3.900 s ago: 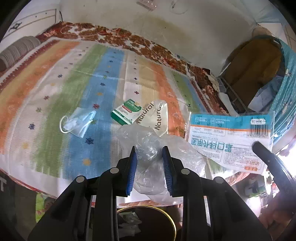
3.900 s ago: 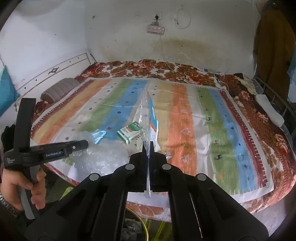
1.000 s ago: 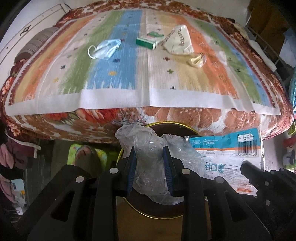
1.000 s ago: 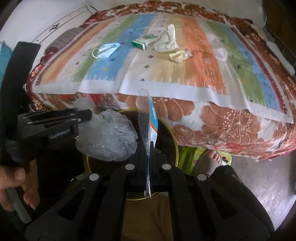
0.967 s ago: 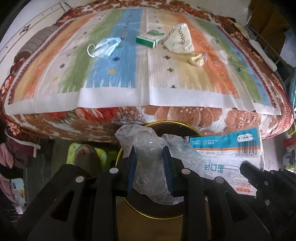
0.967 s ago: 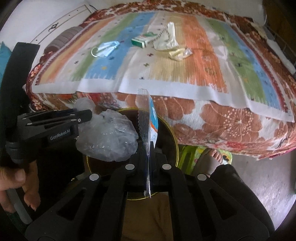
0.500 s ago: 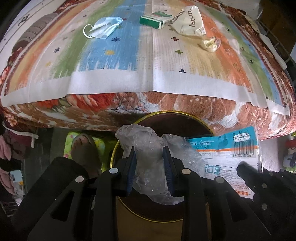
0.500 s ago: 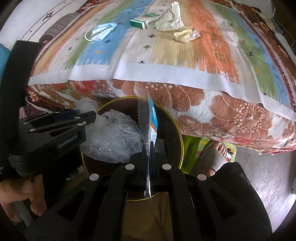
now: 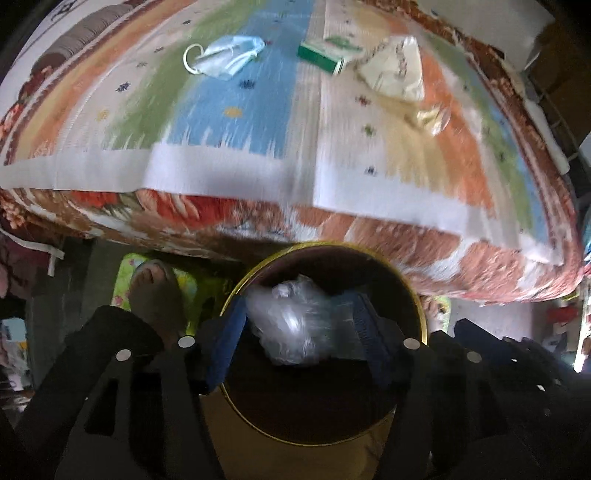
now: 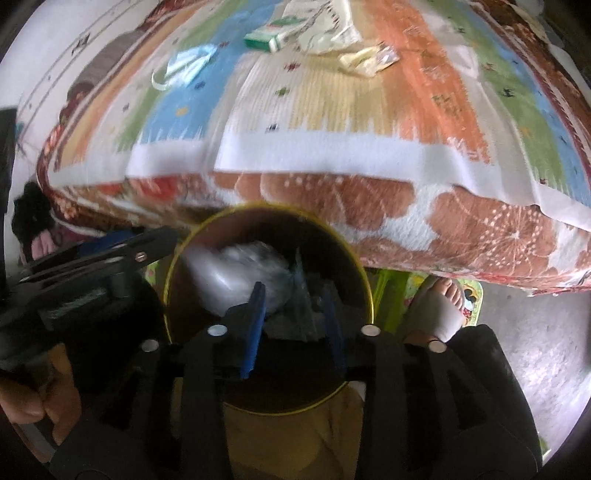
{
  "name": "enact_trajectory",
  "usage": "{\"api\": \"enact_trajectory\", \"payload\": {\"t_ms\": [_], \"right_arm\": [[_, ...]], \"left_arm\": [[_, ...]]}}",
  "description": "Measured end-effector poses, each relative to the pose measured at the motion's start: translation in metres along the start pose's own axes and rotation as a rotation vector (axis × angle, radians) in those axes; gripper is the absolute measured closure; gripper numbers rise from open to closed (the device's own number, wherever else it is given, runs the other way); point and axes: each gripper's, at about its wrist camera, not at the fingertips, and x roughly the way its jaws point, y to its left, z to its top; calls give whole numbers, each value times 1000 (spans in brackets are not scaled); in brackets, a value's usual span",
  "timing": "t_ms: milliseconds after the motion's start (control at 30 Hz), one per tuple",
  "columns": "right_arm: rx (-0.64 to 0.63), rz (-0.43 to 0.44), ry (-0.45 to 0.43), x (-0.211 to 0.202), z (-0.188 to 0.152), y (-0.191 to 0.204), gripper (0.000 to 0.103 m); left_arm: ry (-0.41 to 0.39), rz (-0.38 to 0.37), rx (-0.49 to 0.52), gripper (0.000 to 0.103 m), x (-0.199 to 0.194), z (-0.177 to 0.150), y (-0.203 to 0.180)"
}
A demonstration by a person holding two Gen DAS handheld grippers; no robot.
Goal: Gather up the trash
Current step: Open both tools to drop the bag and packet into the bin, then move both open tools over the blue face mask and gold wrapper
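Note:
A round bin with a gold rim [image 9: 416,299] [image 10: 364,280] stands on the floor by the bed. My left gripper [image 9: 299,332] is open above it, and the clear plastic bag [image 9: 295,325] [image 10: 236,273] lies loose inside the bin between the pads. My right gripper [image 10: 293,306] is open over the bin; the blue packet [image 10: 301,291] sits inside, dark and blurred. On the striped bedspread lie a blue face mask [image 9: 225,57] [image 10: 184,62], a green box [image 9: 325,55] [image 10: 267,37], a white wrapper [image 9: 395,70] [image 10: 325,26] and a small crumpled wrapper [image 9: 430,116] [image 10: 367,57].
The bed edge [image 9: 258,225] hangs just behind the bin. The person's feet in slippers stand on either side of the bin [image 9: 155,291] [image 10: 439,306]. Grey floor [image 10: 524,350] lies to the right. The left gripper's body shows at left in the right wrist view [image 10: 96,266].
Both grippers opened over the bin. The plastic bag and the blue packet dropped into it. Both cameras tilted further down toward the bin.

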Motion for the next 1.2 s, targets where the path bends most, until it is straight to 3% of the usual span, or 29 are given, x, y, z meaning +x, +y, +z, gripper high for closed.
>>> {"api": "enact_trajectory", "payload": {"t_ms": [300, 600, 867, 1067, 1200], "right_arm": [[48, -3, -115, -26, 25, -15, 48], [13, -62, -221, -42, 51, -15, 34], [-43, -86, -295, -42, 78, -11, 18], [15, -82, -306, -33, 102, -31, 13], [30, -105, -315, -27, 115, -40, 11]], "left_arm": [[-127, -134, -69, 27, -48, 48, 21], [-242, -41, 27, 17, -65, 95, 25], [-238, -16, -12, 12, -48, 128, 56], [-244, 0, -8, 8, -32, 142, 67], [-208, -48, -47, 6, -18, 150, 78]]}}
